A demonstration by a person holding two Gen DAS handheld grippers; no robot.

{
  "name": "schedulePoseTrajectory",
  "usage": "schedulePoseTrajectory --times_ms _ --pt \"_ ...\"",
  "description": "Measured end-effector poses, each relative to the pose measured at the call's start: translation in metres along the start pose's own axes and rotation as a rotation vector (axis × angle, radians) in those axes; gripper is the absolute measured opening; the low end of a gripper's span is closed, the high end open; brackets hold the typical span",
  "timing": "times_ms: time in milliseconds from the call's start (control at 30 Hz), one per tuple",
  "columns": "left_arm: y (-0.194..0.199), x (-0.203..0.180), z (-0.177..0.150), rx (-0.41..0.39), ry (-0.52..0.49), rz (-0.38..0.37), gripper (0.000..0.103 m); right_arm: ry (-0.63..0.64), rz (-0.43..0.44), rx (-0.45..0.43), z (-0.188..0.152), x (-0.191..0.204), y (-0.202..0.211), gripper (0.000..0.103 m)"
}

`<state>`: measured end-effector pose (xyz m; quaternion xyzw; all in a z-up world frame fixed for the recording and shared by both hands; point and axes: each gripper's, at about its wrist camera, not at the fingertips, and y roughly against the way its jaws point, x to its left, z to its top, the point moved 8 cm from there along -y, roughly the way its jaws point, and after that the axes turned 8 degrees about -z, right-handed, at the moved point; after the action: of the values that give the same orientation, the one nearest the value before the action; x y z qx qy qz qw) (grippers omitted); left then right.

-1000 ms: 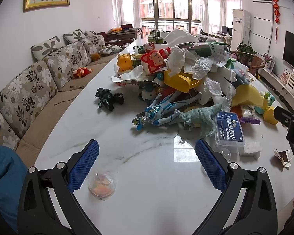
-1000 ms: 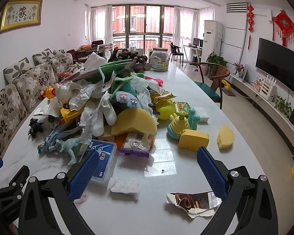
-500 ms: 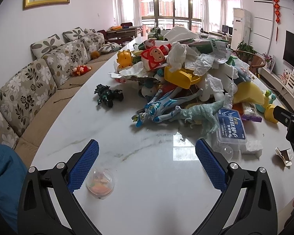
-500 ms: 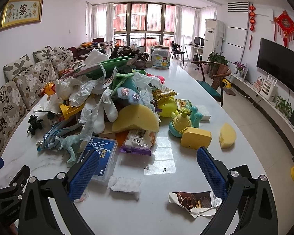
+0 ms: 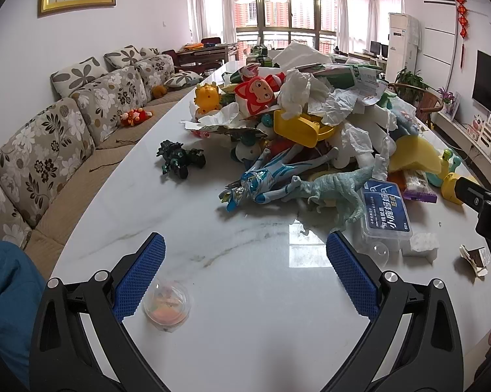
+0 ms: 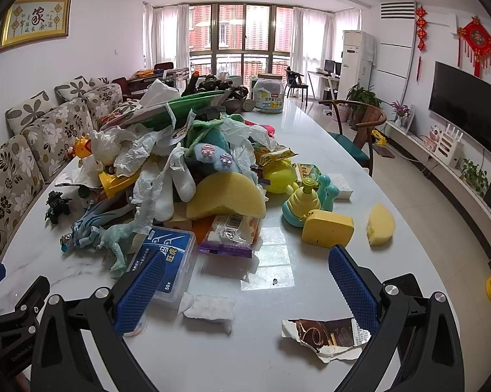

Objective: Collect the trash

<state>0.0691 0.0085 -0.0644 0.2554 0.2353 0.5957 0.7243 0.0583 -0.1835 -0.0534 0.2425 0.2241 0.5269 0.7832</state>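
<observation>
A big pile of toys mixed with crumpled white paper [image 5: 330,104] covers the middle of a long white marble table [image 5: 245,277]. My left gripper [image 5: 245,271] is open and empty over the near table end; a small clear capsule [image 5: 167,305] lies by its left finger. My right gripper [image 6: 245,284] is open and empty. A torn brown wrapper [image 6: 327,336] lies by its right finger and a crumpled white tissue [image 6: 209,307] between the fingers. Both also show in the left wrist view, the wrapper [image 5: 474,258] and the tissue [image 5: 423,243].
A clear floss-pick box [image 6: 167,261] sits at the pile's near edge beside a green dinosaur [image 5: 336,186]. Yellow sponges [image 6: 381,223], a snail toy [image 6: 305,202] and a jar [image 6: 270,98] stand to the right and far end. A sofa [image 5: 49,156] runs along the left.
Both grippers have moved slightly forward toward the pile. Both stay open and empty; nothing on the table has moved.
</observation>
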Motion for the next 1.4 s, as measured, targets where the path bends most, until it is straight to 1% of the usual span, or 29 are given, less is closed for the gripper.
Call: schedulePoseTrajectory --times_ms 367,467,533,600,633,733,833,900,933,1000,1067,1100,1133,1167,1200,1267,1367,1400 --pt "-0.003 -0.002 -0.002 0.005 -0.002 -0.004 0.097 0.005 -0.012 -0.002 0.001 -0.006 -0.006 0.098" --pt "-0.003 -0.004 -0.002 0.005 -0.005 -0.01 0.097 0.024 -0.027 -0.015 0.006 -0.017 -0.016 0.098" --pt "-0.004 -0.007 -0.001 0.005 -0.014 -0.01 0.097 0.041 -0.022 -0.022 0.009 -0.028 -0.024 0.098" --pt "-0.005 -0.009 -0.001 0.005 -0.028 -0.001 0.097 0.052 0.02 -0.008 0.012 -0.043 -0.035 0.098" --pt "-0.006 -0.011 0.0 0.004 -0.033 0.0 0.097 0.06 0.06 0.011 0.013 -0.051 -0.043 0.098" --pt "-0.009 -0.016 0.0 0.003 -0.03 -0.016 0.097 0.114 0.141 0.043 0.011 -0.071 -0.065 0.098" --pt "-0.014 -0.023 -0.002 0.008 -0.03 -0.036 0.097 0.247 0.172 0.065 0.009 -0.081 -0.085 0.098" --pt "-0.019 -0.028 -0.002 0.013 -0.041 -0.036 0.097 0.353 0.233 0.094 0.01 -0.077 -0.099 0.098" --pt "-0.022 -0.031 -0.003 0.018 -0.043 -0.038 0.097 0.386 0.254 0.107 0.01 -0.076 -0.105 0.098" --pt "-0.025 -0.035 -0.004 0.027 -0.039 -0.048 0.097 0.468 0.29 0.156 0.01 -0.072 -0.125 0.098" --pt "-0.028 -0.037 -0.005 0.034 -0.033 -0.051 0.097 0.518 0.326 0.212 0.005 -0.068 -0.146 0.098" --pt "-0.03 -0.038 -0.005 0.038 -0.032 -0.048 0.097 0.521 0.37 0.249 0.001 -0.066 -0.155 0.095" --pt "-0.031 -0.038 -0.006 0.043 -0.034 -0.043 0.097 0.519 0.395 0.276 -0.003 -0.065 -0.16 0.086" --pt "-0.031 -0.039 -0.006 0.046 -0.036 -0.038 0.097 0.5 0.422 0.297 -0.005 -0.064 -0.162 0.07" --pt "-0.031 -0.038 -0.007 0.05 -0.039 -0.032 0.097 0.459 0.428 0.287 -0.002 -0.068 -0.162 0.042" --pt "-0.028 -0.038 -0.008 0.053 -0.034 -0.032 0.097 0.423 0.459 0.31 -0.003 -0.069 -0.159 0.018" --pt "-0.024 -0.038 -0.009 0.052 -0.013 -0.056 0.097 0.406 0.477 0.343 -0.009 -0.069 -0.151 0.018" --pt "-0.023 -0.039 -0.01 0.051 -0.013 -0.061 0.097 0.408 0.482 0.333 -0.01 -0.069 -0.139 0.018"
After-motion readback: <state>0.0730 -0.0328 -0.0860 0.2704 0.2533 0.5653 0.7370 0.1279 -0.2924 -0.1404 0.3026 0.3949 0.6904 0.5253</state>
